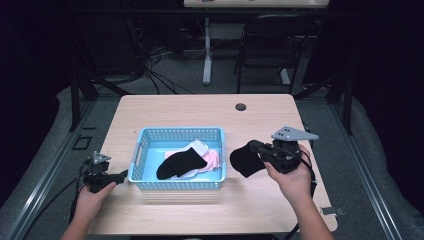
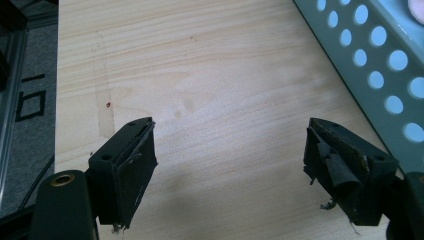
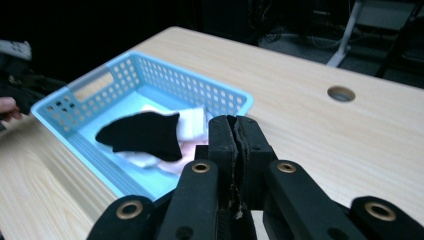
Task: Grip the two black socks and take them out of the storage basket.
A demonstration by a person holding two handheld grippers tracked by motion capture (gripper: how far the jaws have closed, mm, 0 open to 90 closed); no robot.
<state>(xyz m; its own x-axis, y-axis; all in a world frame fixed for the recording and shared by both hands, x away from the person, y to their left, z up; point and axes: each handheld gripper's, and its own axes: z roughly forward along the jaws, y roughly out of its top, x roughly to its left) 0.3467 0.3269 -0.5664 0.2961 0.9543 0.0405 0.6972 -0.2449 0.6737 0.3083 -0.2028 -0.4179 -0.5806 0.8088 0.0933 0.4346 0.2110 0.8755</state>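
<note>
Your left gripper (image 1: 119, 176) rests on the wooden table (image 1: 200, 210) just beside the blue basket's (image 1: 176, 184) left wall, its jaws spread wide with nothing between them. Your right gripper (image 1: 255, 147) hangs over the table to the right of the basket, its jaws pressed together; a black sock (image 1: 244, 161) dangles at its tip in the high view, so you appear to be pinching it, though the right gripper view shows no cloth between the jaws.

Inside the basket lie another black sock (image 1: 179, 164), a white sock (image 1: 197, 148) and something pink (image 1: 212, 159).

The risk, as I judge it: the pinch seems to catch only an edge, so the sock could slip free on the way over, or snag on the basket's right rim if you carry it low. The worn, fraying pads (image 2: 334, 165) on your left gripper may grip thin cloth poorly.

No brand, label or writing is readable anywhere.
</note>
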